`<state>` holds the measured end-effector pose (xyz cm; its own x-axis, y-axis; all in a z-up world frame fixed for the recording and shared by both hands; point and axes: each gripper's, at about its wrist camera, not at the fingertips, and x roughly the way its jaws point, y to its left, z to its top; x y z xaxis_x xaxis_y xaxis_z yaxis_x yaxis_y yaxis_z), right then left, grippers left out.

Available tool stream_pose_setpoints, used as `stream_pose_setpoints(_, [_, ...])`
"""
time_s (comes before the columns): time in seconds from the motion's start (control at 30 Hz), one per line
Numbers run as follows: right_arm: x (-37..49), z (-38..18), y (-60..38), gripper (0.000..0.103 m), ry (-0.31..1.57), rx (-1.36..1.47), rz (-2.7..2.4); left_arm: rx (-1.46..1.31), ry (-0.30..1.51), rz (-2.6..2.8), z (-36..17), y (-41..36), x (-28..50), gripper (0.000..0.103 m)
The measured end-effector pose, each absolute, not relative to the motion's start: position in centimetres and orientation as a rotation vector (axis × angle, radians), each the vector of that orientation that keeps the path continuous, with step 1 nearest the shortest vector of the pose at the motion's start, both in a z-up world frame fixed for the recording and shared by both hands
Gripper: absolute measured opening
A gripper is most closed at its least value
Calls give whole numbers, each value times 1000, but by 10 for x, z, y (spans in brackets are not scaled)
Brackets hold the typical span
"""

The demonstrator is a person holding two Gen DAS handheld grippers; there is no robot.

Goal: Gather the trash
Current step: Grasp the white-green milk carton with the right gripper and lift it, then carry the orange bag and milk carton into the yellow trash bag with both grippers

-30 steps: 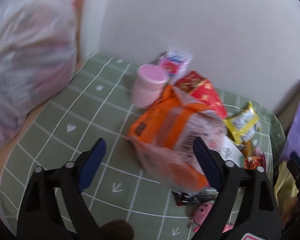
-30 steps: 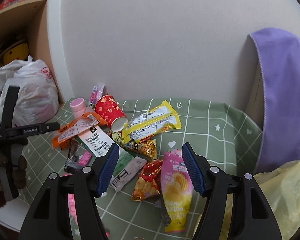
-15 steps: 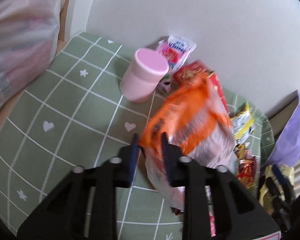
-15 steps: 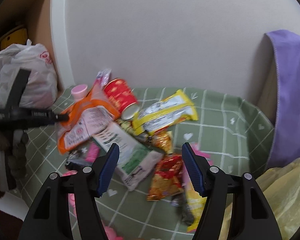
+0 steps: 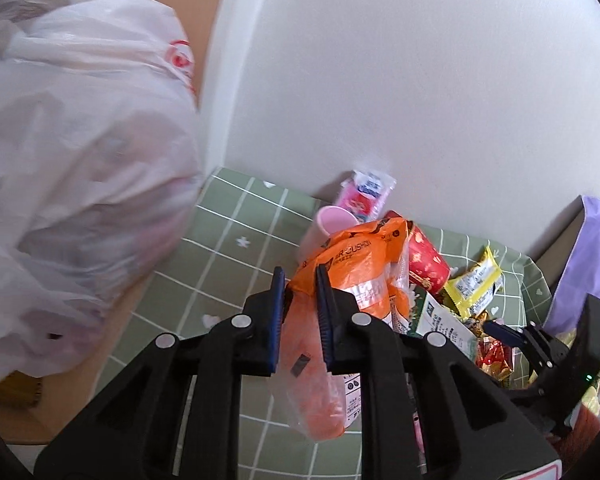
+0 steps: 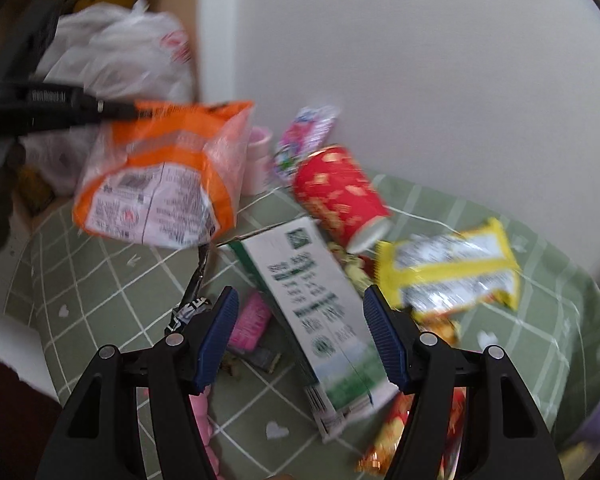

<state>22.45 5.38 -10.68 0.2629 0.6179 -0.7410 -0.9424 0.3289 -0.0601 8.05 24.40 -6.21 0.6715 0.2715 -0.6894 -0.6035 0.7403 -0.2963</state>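
Above the green cloth (image 5: 236, 236), left gripper (image 5: 300, 280) pinches orange wrapper (image 5: 356, 264).

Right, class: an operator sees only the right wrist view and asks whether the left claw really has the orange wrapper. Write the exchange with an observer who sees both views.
Operator: Is the grip real? My view is blurred there.
Observer: Yes. In the left wrist view the left claw is shut on the orange wrapper, pinching it near its top edge.
Operator: Where is the bag from there?
Observer: The white plastic bag fills the left side of that view, beside the claw; its opening does not show.
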Motion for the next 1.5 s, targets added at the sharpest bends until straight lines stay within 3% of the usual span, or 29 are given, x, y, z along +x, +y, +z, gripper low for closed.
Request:
stream_pose_setpoints(0.47, [246,-135,107,61,737,-748,1217,-554,671,577,-61,247,48,15])
stream_pose_setpoints(0.6, [249,-130,108,53,757,-694,1208,-536,659,567,-54,244,50,15])
stream_pose_setpoints(1.07, [241,-19,17,50,594,-329,993,-428,494,363,12,219,94,15])
stream_pose_setpoints(1.5, [225,80,-121,49,376,-179,587,-281,325,-4,91,139,176,15])
